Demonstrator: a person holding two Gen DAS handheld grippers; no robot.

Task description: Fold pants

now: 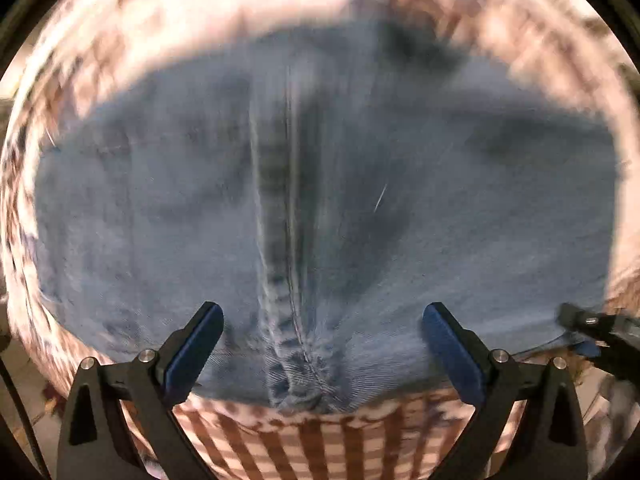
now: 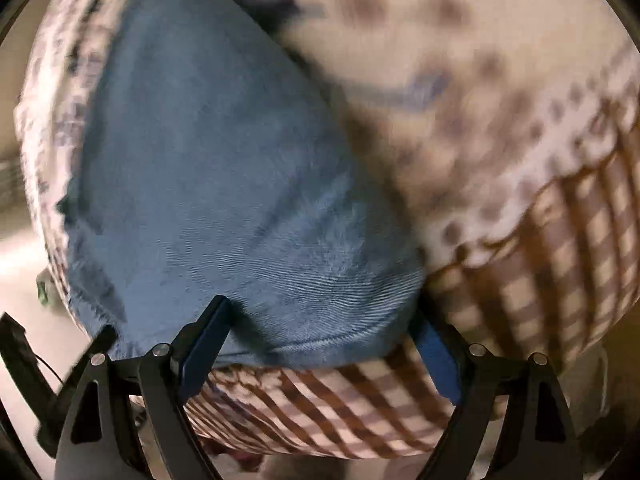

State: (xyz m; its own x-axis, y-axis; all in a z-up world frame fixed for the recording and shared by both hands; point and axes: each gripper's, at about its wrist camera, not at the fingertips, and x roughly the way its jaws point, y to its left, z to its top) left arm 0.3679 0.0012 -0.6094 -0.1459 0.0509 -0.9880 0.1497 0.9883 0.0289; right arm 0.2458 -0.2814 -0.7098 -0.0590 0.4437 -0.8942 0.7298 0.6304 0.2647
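Blue denim pants (image 1: pixel 360 208) lie spread on a table covered with a brown-and-white checked cloth (image 1: pixel 320 440). In the left wrist view a stitched seam (image 1: pixel 288 280) runs down the middle to the near hem. My left gripper (image 1: pixel 322 320) is open, its fingers on either side of that seam at the near edge of the pants. In the right wrist view the pants (image 2: pixel 224 184) lie folded over with a rounded near edge. My right gripper (image 2: pixel 324 320) is open, its fingers astride that near edge. The right gripper's tip also shows in the left wrist view (image 1: pixel 592 328).
The checked cloth (image 2: pixel 540 280) hangs over the table's near edge in both views. A patterned white top surface (image 2: pixel 460 80) spreads to the right of the pants. Floor shows below at the lower left (image 2: pixel 24 280). Both views are blurred.
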